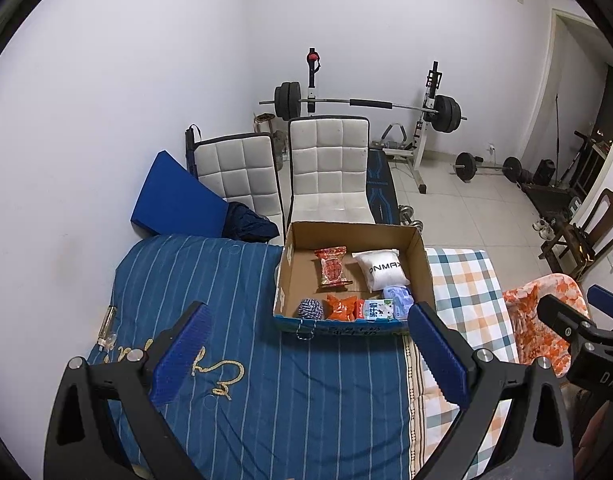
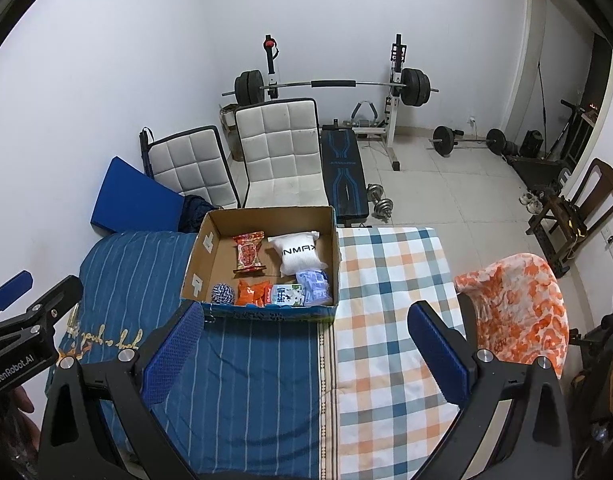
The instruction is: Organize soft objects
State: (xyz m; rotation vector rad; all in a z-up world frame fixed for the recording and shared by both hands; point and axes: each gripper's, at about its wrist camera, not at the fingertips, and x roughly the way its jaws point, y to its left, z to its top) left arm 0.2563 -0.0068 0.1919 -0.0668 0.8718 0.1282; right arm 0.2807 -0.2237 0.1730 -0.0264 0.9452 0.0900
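Observation:
A cardboard box (image 1: 420,264) (image 2: 333,236) stands on the bed. Inside lie a red snack packet (image 1: 332,269) (image 2: 248,255), a white pouch (image 1: 382,270) (image 2: 298,255), a blue-white yarn ball (image 1: 309,309) (image 2: 222,293), an orange packet (image 1: 340,307) (image 2: 251,294), a small milk-style pack (image 1: 378,310) (image 2: 286,295) and a pale blue packet (image 1: 398,296) (image 2: 314,284). My left gripper (image 1: 306,356) hovers open above the blue striped cover, short of the box. My right gripper (image 2: 306,354) hovers open over the seam between striped and checked covers. Both hold nothing.
Blue striped bedding (image 1: 266,400) and a checked sheet (image 2: 386,320) cover the bed. An orange-white cloth (image 2: 514,312) drapes a chair at right. Two white padded chairs (image 1: 326,168), a blue cushion (image 1: 174,196) and a weight bench with barbell (image 2: 334,84) stand beyond.

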